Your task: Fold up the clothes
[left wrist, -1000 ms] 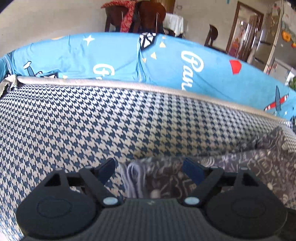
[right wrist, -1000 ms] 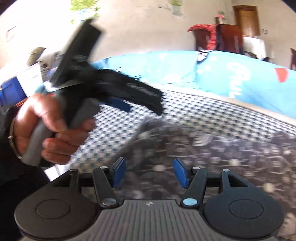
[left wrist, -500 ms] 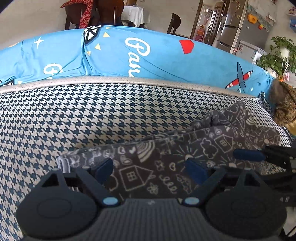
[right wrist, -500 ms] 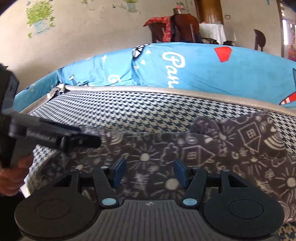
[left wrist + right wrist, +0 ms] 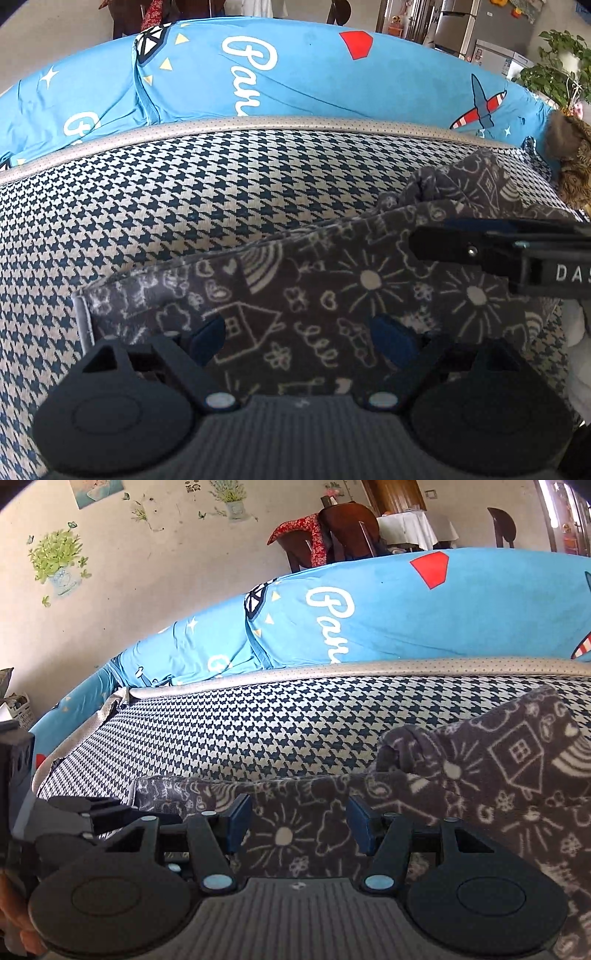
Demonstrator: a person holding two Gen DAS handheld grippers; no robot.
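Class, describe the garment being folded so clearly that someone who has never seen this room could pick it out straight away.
Start at the bright blue cushion with white lettering; below it lies a houndstooth seat. On that seat's near side lies the dark grey garment, under both open grippers. Unlike the fabrics around it, it carries white chalk-style doodles of houses, suns and rainbows.

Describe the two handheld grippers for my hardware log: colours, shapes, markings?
Both the left gripper and right gripper have matte black bodies with ribbed grey centres, round side discs, pale blue pivot dots and dark blue finger pads. White letters "DA" show on the right one's side.
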